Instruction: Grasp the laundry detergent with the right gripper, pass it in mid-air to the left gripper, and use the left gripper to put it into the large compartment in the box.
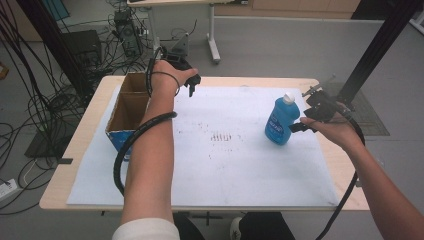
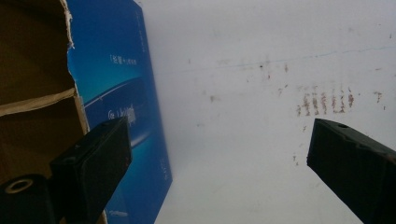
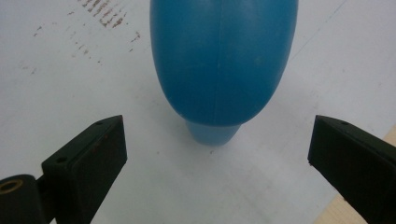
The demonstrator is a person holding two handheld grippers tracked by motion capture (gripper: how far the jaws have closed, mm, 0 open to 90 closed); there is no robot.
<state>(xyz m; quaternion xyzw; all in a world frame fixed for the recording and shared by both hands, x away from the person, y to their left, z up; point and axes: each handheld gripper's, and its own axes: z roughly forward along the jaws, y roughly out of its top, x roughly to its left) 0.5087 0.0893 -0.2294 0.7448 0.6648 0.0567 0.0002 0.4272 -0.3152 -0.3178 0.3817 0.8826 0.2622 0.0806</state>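
Observation:
A blue bottle (image 1: 281, 122) with a white cap stands upright on the right half of the white sheet (image 1: 225, 167). My right gripper (image 1: 301, 125) is just to its right, jaws open. In the right gripper view the bottle (image 3: 224, 60) is straight ahead, a little beyond the open right gripper (image 3: 217, 135). My left gripper (image 1: 191, 86) hangs open over the sheet's far edge, beside the far right corner of an open cardboard box (image 1: 131, 112). The box's blue side (image 2: 121, 93) is to the left of the left gripper (image 2: 217, 135), which has nothing between its jaws.
Brown smudges (image 1: 222, 136) mark the middle of the sheet. The wooden table edge (image 1: 330, 150) shows to the right of the bottle. Cables and equipment lie on the floor beyond the table's far left corner, and a black post (image 1: 375, 50) stands at far right.

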